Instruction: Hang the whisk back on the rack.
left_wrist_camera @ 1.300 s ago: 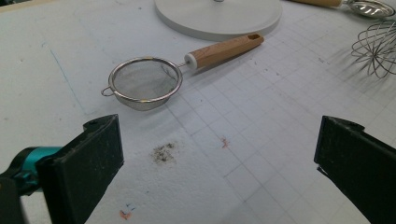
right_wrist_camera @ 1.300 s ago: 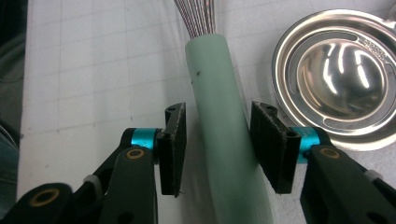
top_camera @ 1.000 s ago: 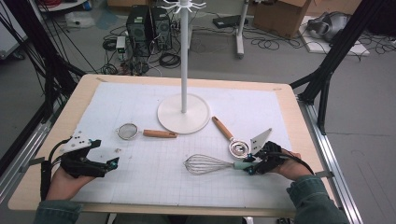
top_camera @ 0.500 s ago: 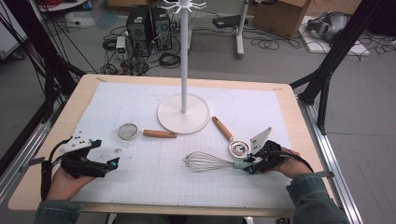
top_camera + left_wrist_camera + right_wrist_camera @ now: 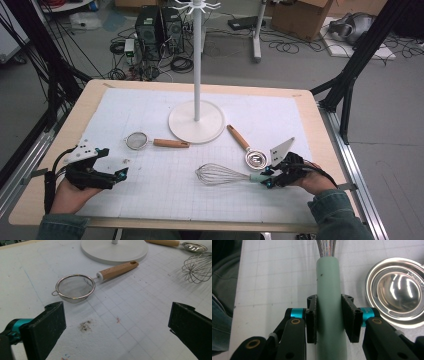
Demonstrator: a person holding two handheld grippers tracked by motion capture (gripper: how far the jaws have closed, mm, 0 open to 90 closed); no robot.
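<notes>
A wire whisk (image 5: 220,175) with a pale green handle (image 5: 328,285) lies on the white mat at the front right. My right gripper (image 5: 265,177) has just been closing, and its pads (image 5: 348,315) now press on both sides of that handle. In its own view the right gripper (image 5: 330,317) points along the handle toward the wires. My left gripper (image 5: 114,161) rests at the front left, open wide with nothing between its jaws (image 5: 117,325). A small mesh strainer (image 5: 75,287) with a wooden handle lies just ahead of it, apart from the jaws.
A white hook stand rises from a round base (image 5: 196,122) at the mat's middle back. A slotted steel spoon (image 5: 255,159) with a wooden handle lies right beside the right gripper, its bowl (image 5: 398,292) close to the whisk handle. A dark smudge (image 5: 85,325) marks the mat.
</notes>
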